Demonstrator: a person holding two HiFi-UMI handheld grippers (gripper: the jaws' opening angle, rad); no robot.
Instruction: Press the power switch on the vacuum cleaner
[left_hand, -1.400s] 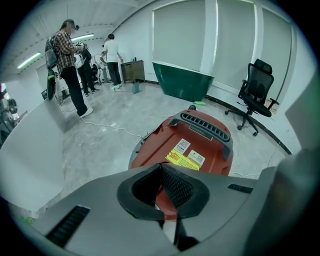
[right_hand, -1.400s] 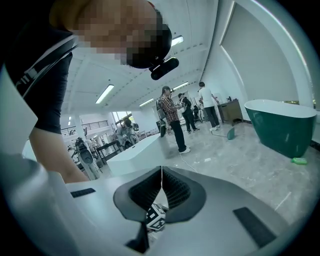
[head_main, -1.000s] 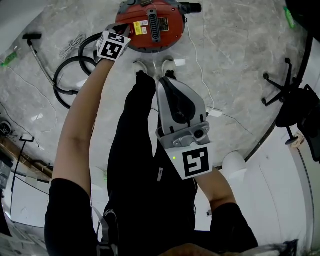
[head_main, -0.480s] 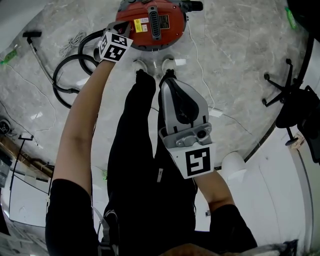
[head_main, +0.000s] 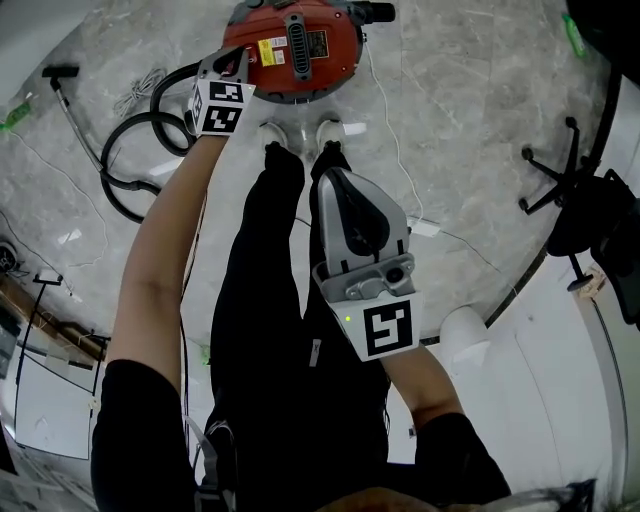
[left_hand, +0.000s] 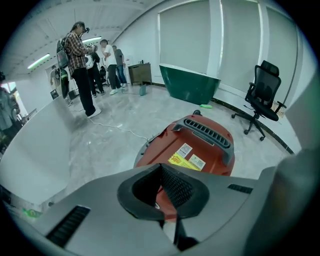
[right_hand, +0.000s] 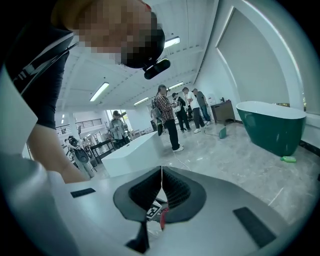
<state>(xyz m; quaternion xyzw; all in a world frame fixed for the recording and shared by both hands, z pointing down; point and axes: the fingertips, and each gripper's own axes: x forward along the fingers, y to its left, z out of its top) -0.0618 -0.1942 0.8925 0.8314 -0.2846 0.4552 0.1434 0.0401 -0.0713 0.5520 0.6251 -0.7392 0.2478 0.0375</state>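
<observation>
The red round vacuum cleaner (head_main: 290, 45) stands on the marble floor just beyond my feet. It has a black vent grille and yellow and white labels on its top. My left gripper (head_main: 236, 60) reaches down over its left rim, jaws shut with nothing between them. In the left gripper view the red vacuum cleaner (left_hand: 200, 145) fills the space right behind the shut left gripper (left_hand: 161, 169). I cannot pick out the power switch. My right gripper (head_main: 332, 178) hangs shut in front of my legs, well short of the vacuum; the right gripper (right_hand: 161, 174) looks into the room.
A black hose (head_main: 135, 150) coils on the floor left of the vacuum, and a white cord (head_main: 395, 130) trails to its right. An office chair (head_main: 575, 190) stands at the right. A green bathtub (left_hand: 192, 87) and several people (left_hand: 80, 65) are farther off.
My left gripper has moved forward, closer over the vacuum's left rim. The right gripper has stayed about where it was.
</observation>
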